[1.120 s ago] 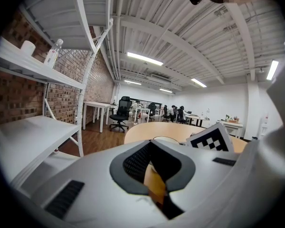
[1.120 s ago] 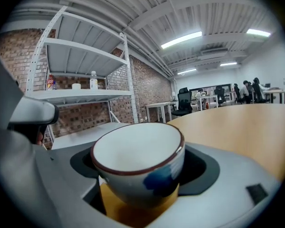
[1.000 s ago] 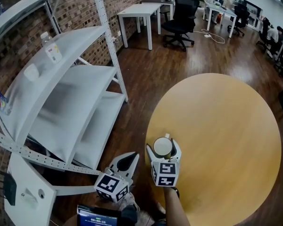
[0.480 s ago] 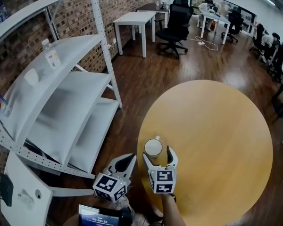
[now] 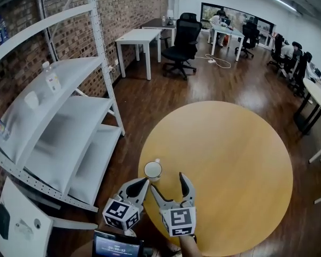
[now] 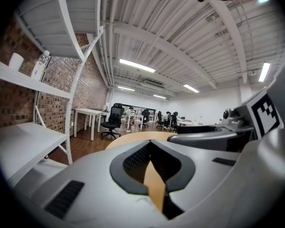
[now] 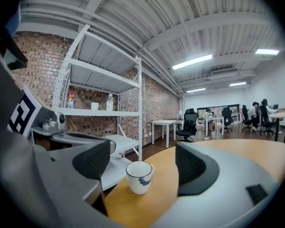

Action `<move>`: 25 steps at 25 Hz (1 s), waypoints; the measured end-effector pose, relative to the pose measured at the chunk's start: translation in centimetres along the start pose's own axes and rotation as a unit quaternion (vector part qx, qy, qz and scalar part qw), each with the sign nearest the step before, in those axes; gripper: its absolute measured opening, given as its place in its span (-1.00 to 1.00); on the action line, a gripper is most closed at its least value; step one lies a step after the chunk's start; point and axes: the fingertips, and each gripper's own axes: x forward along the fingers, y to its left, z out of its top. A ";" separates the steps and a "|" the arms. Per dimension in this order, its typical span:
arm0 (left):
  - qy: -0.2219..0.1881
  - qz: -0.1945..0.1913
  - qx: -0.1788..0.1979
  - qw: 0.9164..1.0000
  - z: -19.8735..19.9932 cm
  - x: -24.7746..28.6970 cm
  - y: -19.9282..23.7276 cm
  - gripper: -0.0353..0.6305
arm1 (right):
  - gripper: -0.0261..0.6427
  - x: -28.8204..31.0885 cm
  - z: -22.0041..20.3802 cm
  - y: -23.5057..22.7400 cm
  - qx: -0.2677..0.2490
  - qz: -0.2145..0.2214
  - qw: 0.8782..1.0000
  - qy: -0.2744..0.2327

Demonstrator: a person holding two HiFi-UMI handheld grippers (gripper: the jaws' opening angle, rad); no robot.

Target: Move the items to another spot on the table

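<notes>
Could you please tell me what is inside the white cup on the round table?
Seen from above, the cup shows only a plain white interior, apparently empty. The right gripper view shows just its outer wall and rim.

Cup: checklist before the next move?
1. Cup upright on the table: ok.
2. Cup free of the right claw: ok. It stands just ahead of the tips, no pad touches it, and the jaws are closing on nothing.
3. Left claw shut and empty: ok.
4. Cup's margin from the table rim: not ok, it sits close to the edge.
5. Bare table surface for another spot: ok, wide area to the right.
</notes>
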 end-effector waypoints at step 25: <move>-0.074 -0.182 0.052 0.979 6.8 2.6 -21.1 -0.88 | -0.92 -20.7 7.0 -9.8 0.011 -0.164 0.985 -0.056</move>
